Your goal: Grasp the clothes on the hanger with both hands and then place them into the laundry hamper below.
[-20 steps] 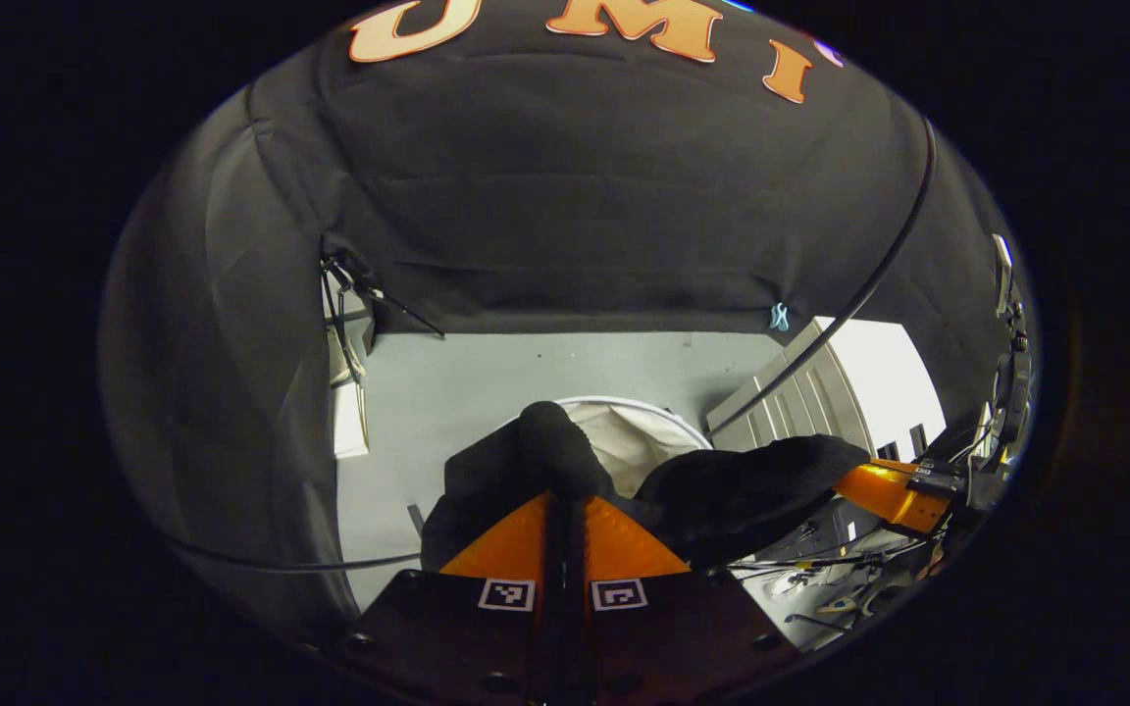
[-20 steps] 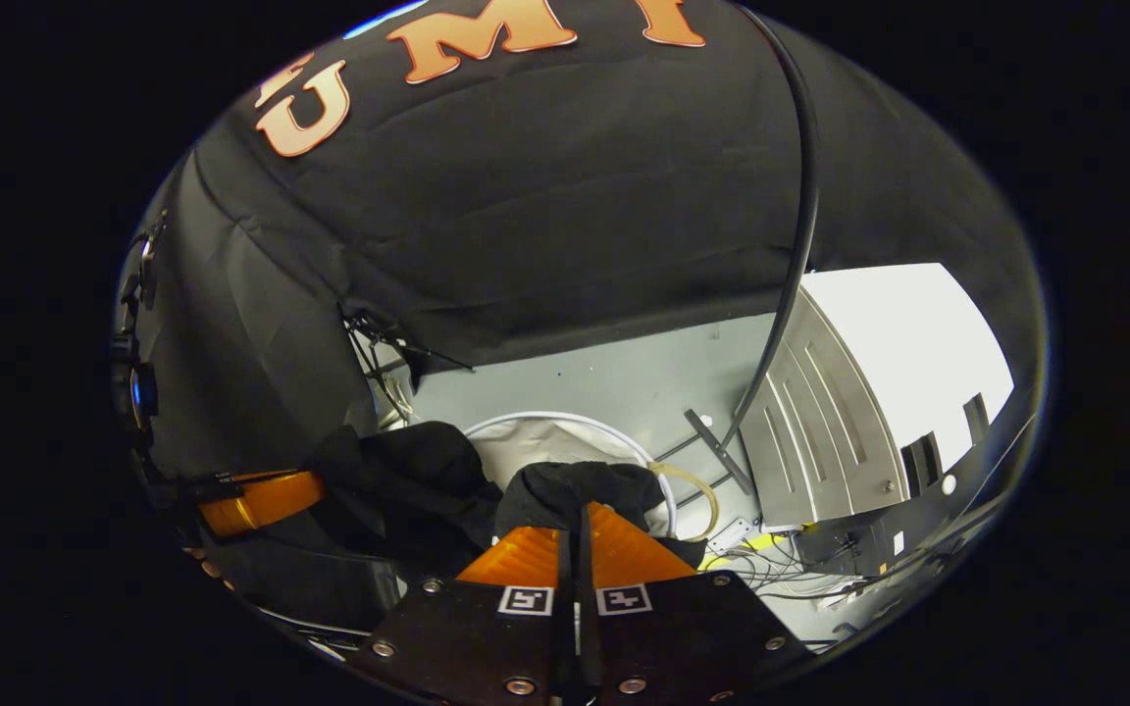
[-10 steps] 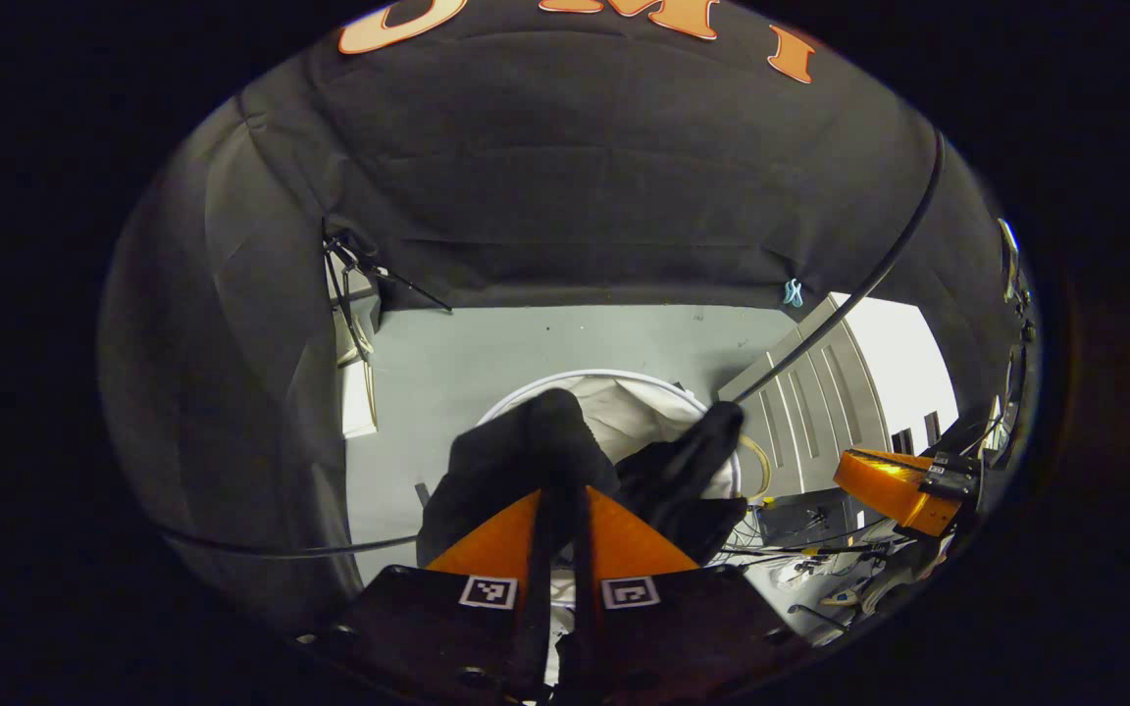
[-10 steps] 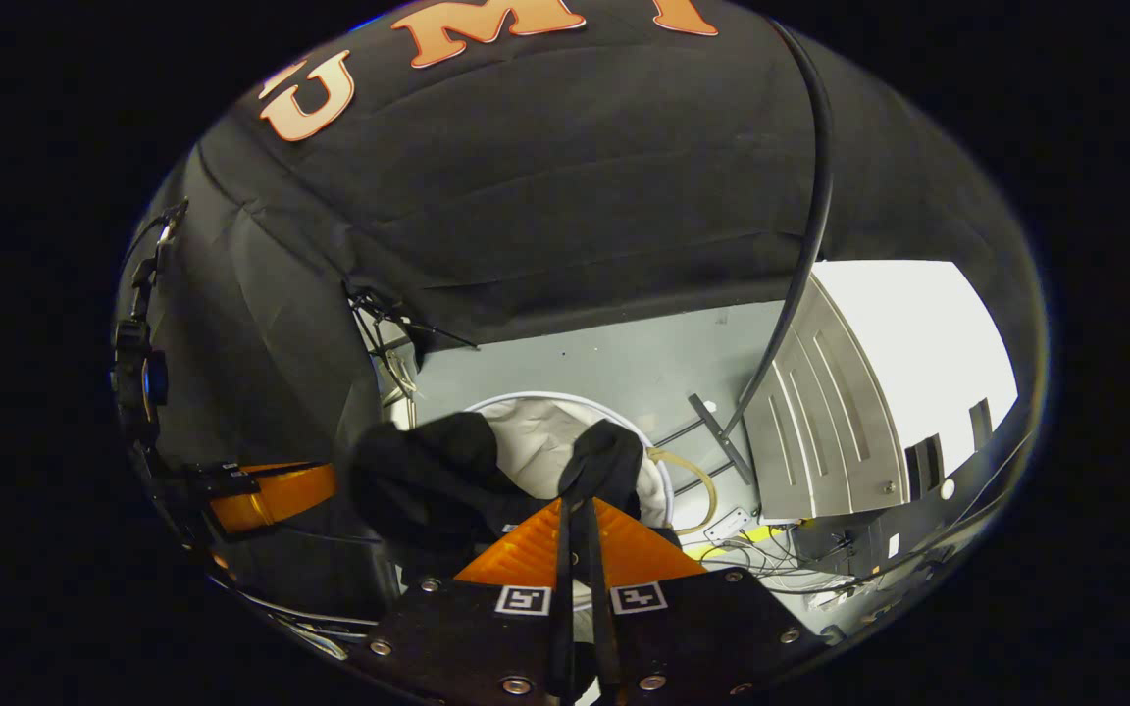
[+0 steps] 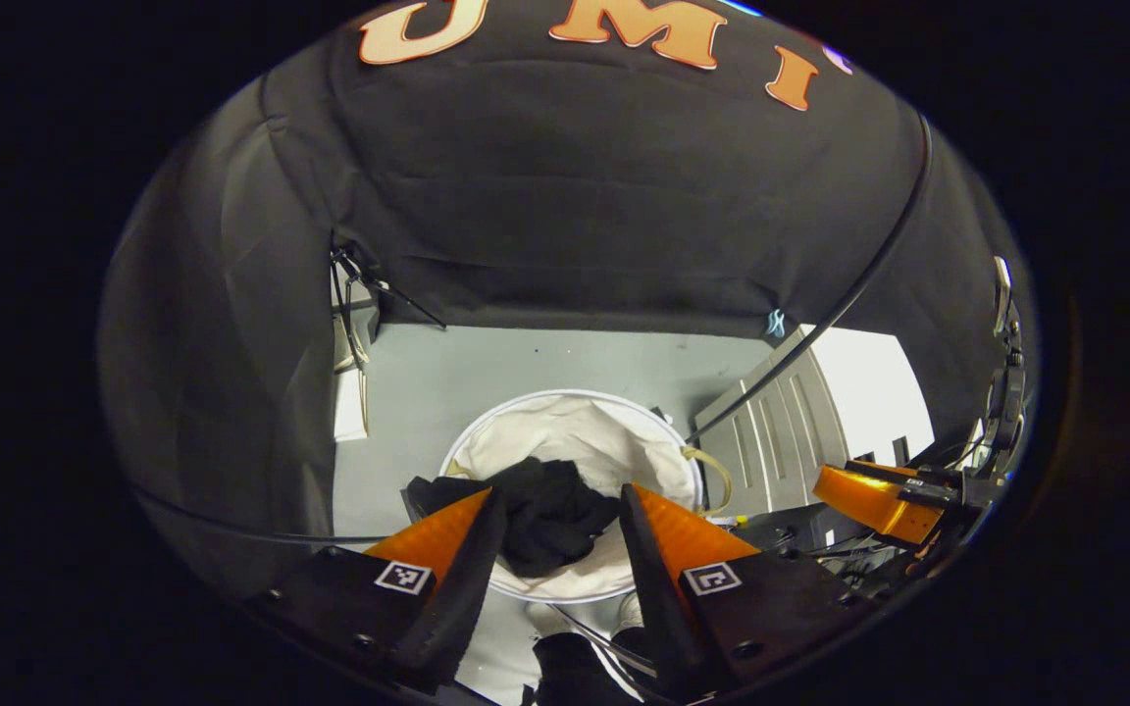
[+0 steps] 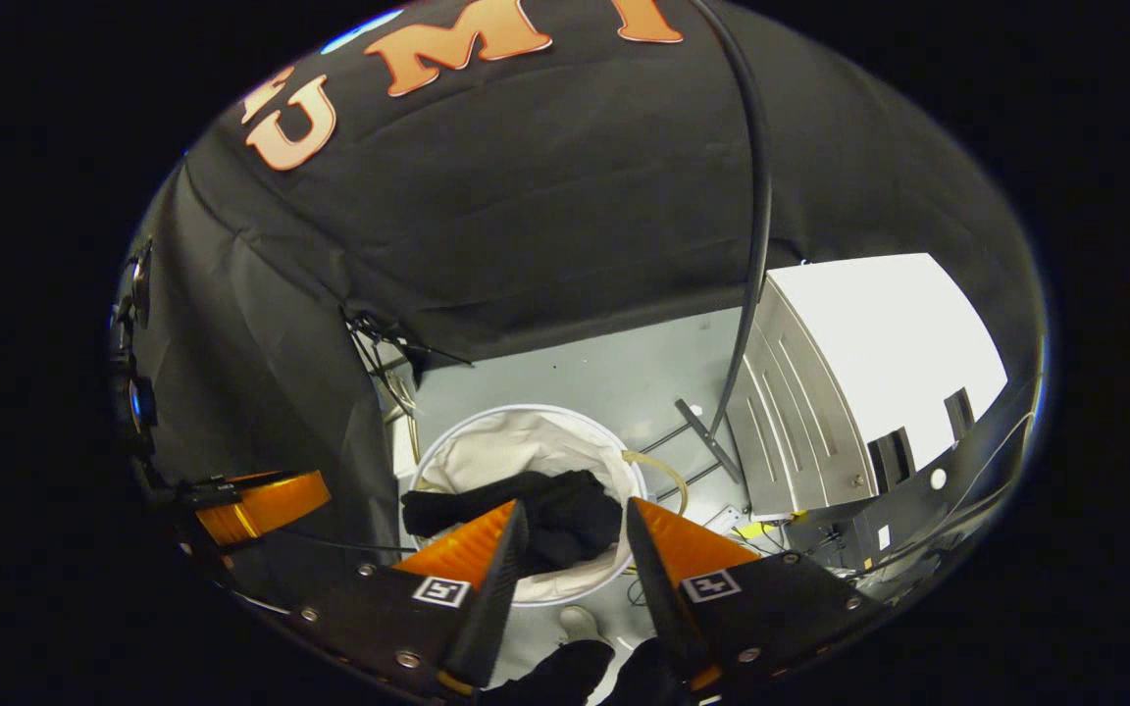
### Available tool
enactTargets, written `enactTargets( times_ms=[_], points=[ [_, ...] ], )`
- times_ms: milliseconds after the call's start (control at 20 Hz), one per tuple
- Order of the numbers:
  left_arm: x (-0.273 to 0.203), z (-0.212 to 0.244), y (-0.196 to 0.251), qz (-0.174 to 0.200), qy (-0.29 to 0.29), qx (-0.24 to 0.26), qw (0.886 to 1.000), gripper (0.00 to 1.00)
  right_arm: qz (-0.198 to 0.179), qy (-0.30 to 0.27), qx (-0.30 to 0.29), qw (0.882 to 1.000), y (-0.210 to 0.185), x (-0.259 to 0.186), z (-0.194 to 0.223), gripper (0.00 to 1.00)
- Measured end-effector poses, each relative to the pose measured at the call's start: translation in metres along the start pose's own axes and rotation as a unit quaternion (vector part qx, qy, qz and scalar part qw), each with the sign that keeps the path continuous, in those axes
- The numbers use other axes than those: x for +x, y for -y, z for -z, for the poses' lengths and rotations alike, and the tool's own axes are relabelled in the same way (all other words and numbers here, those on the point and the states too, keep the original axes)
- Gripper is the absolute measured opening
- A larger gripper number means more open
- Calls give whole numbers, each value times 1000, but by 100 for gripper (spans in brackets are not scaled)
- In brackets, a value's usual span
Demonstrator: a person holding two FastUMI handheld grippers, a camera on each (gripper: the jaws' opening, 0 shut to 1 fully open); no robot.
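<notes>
**Dark clothes in the hamper**

The black clothes lay bunched inside the white laundry hamper on the grey floor. Above it, the left gripper had its fingers spread apart, pinching nothing. The right gripper hung likewise spread and empty. A black cable ran down beside a white cabinet.
</notes>
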State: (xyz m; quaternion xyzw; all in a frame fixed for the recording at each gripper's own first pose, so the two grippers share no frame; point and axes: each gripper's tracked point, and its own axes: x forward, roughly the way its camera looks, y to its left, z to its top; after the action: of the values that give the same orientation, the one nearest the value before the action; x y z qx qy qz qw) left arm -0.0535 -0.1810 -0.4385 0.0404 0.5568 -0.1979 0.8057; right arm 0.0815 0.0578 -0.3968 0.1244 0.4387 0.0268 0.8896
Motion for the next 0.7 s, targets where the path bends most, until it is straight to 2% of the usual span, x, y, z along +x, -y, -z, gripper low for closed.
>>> enactTargets(
  times_ms=[50,150,200,250,300,550,700],
  points=[
    [-11,-5,6,3,11,-3,1000,78,5,2,-12,1000,11,-10,-3,69],
    [-31,-11,12,-2,28,-2,1000,84,21,6,-45,999,29,-28,-7,81],
    [-44,-12,18,-2,35,-2,999,91,26,9,-56,998,36,-37,-11,88],
    [-52,-15,21,-8,41,0,999,99,27,15,-61,998,37,-47,-15,90],
    [-61,-19,22,-11,50,3,999,98,26,20,-62,998,39,-56,-21,93],
    [-109,-50,44,-18,111,-1,994,100,36,44,-78,995,72,-100,-43,94],
    [-137,-67,54,-18,151,-15,988,98,39,73,-63,995,85,-127,-65,94]
  ],
)
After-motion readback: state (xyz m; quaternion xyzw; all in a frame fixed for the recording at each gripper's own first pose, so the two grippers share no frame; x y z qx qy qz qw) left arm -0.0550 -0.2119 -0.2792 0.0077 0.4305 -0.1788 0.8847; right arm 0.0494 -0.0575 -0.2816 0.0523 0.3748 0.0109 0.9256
